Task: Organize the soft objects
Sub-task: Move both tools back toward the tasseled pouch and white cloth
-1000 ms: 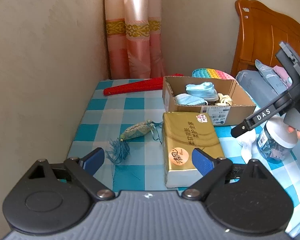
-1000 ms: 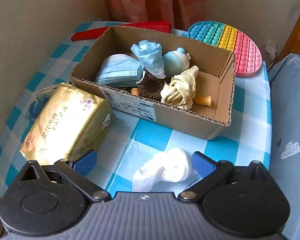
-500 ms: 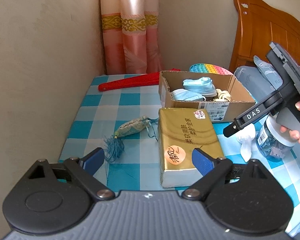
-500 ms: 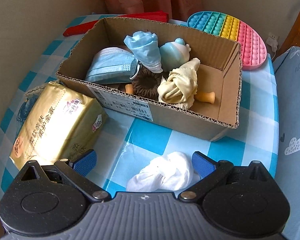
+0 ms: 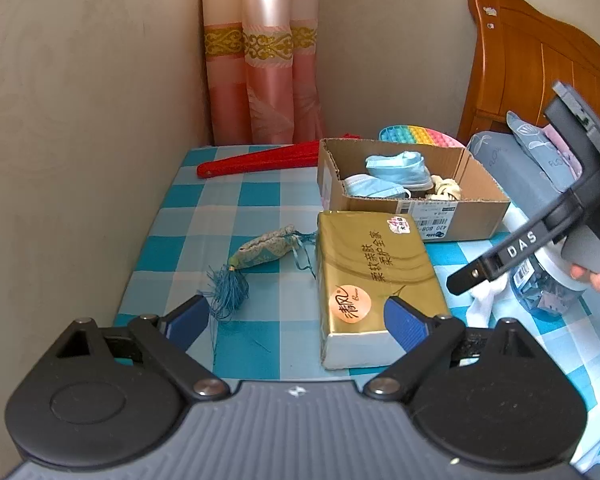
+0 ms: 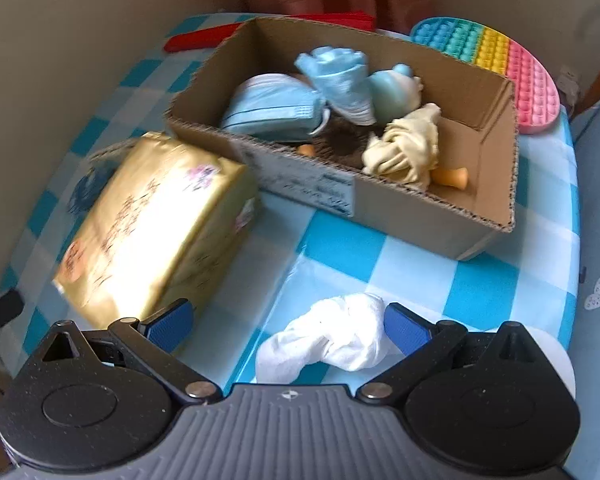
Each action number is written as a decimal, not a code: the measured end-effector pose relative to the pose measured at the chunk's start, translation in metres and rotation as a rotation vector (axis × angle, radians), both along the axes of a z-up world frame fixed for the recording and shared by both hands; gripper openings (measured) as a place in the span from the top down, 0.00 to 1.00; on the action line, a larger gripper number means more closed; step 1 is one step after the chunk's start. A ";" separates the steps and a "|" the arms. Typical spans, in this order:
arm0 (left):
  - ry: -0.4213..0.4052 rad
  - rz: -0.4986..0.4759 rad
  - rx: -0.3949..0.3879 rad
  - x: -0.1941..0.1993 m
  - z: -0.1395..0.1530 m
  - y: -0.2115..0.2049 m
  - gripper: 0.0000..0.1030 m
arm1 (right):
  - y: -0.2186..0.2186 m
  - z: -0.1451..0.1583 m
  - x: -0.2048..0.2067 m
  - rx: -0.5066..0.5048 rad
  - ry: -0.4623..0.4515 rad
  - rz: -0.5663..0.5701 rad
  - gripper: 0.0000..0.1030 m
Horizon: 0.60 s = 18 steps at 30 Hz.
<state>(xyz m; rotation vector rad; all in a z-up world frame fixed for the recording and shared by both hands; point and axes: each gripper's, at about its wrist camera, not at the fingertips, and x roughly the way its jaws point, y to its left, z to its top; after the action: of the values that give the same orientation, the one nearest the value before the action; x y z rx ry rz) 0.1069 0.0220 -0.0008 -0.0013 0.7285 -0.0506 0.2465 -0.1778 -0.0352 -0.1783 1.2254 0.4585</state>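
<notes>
The right gripper (image 6: 287,326), jaws spread wide, has dropped closer over the white cloth bundle (image 6: 332,338) near the table's right edge, just short of the cardboard box (image 6: 400,216), so a grasp looks imminent, while the left gripper (image 5: 296,322) stays open and idle.
</notes>
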 end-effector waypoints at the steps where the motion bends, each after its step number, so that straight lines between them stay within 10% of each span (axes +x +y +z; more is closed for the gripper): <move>1: -0.001 -0.001 0.000 -0.001 0.000 0.000 0.09 | 0.001 0.001 -0.002 -0.012 -0.010 0.007 0.00; 18: -0.006 0.004 -0.004 -0.005 0.001 0.003 0.09 | 0.007 -0.006 -0.010 -0.060 -0.012 0.018 0.14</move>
<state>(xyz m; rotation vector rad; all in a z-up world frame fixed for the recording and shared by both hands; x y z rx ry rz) 0.1017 0.0248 0.0005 -0.0068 0.7224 -0.0480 0.2369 -0.1708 -0.0414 -0.2432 1.2272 0.4364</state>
